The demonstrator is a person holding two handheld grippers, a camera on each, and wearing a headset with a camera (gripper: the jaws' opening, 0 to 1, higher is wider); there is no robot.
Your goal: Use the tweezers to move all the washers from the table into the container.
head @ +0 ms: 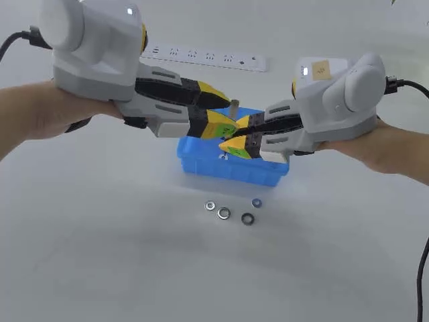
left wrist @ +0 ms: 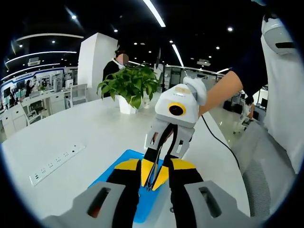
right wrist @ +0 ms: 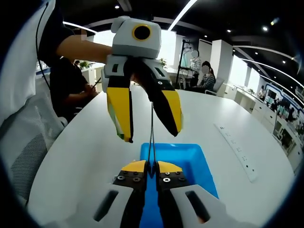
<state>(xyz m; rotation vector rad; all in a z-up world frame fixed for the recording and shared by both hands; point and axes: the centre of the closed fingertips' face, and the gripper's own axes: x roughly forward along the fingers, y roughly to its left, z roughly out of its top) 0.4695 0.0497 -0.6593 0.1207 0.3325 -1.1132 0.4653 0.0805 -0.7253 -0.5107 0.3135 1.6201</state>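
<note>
The right tongs [right wrist: 146, 167] clamp the tweezers [right wrist: 151, 137] above the container [head: 201, 165], the left tongs [left wrist: 152, 167] gape around them, and washers [head: 224, 213] lie on the surface [head: 134, 258].

Four washers [head: 224, 213], one blue, clustered lower centre below blue rectangular container [head: 231, 173]; thin dark tweezers [right wrist: 152, 137] mid-frame.

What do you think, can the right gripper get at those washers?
Probably yes: the washers lie uncovered on the table before the blue container. The right gripper must first pull its tweezers clear of the open left gripper.
</note>
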